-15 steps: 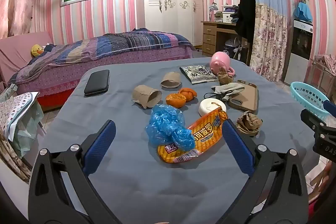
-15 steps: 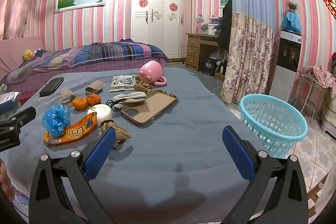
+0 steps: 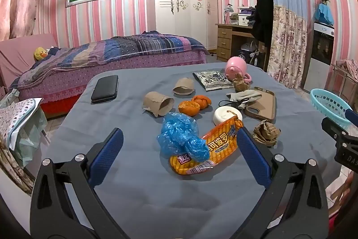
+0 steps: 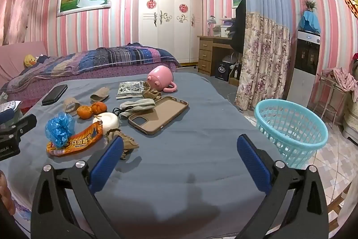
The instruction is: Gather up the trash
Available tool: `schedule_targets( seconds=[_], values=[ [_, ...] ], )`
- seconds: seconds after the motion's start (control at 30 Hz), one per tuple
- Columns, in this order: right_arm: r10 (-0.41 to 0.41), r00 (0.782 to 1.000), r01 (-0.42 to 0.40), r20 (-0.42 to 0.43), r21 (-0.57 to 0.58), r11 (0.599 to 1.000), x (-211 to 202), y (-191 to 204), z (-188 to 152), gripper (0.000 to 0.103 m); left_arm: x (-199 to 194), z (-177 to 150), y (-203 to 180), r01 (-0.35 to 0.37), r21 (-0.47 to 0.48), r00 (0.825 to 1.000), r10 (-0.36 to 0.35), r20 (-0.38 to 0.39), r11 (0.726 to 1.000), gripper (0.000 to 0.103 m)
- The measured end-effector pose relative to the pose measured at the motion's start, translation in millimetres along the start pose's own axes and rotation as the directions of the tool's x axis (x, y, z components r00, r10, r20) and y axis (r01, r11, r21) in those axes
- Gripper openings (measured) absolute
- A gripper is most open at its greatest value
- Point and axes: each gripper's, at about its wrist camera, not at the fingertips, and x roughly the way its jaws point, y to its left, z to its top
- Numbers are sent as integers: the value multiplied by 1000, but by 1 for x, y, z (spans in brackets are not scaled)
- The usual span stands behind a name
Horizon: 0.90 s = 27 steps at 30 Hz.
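Grey-covered table (image 3: 138, 183) fills centre frame; teal basket (image 4: 290, 127) at right, off its edge. Left gripper (image 3: 179, 156) has edged closer, jaws wide, now framing the orange wrapper (image 3: 214, 147) and blue bag (image 3: 179, 136) — grab looks imminent. Right gripper (image 4: 179, 156) wide, empty.

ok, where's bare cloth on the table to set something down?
Bare: the near strip of the table in front of the right tool, and the right side between phone case and basket. Crowded: the left-centre cluster around snack wrapper, blue bag and orange peels.
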Motion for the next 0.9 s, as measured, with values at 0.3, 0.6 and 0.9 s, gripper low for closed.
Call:
schedule_targets(
  seconds=[0.3, 0.6, 0.9],
  values=[
    [-2, 1000, 2, 2, -4, 1000, 0, -2, -1, 99, 7, -3, -2, 4, -6, 1000, -4, 2, 1000, 98],
    [-5, 1000, 5, 4, -8, 1000, -2, -5, 0, 99, 7, -3, -2, 4, -6, 1000, -4, 3, 1000, 98],
    [-6, 1000, 6, 4, -8, 1000, -3, -6, 1, 99, 6, -3, -2, 5, -7, 1000, -5, 4, 1000, 98]
  ],
)
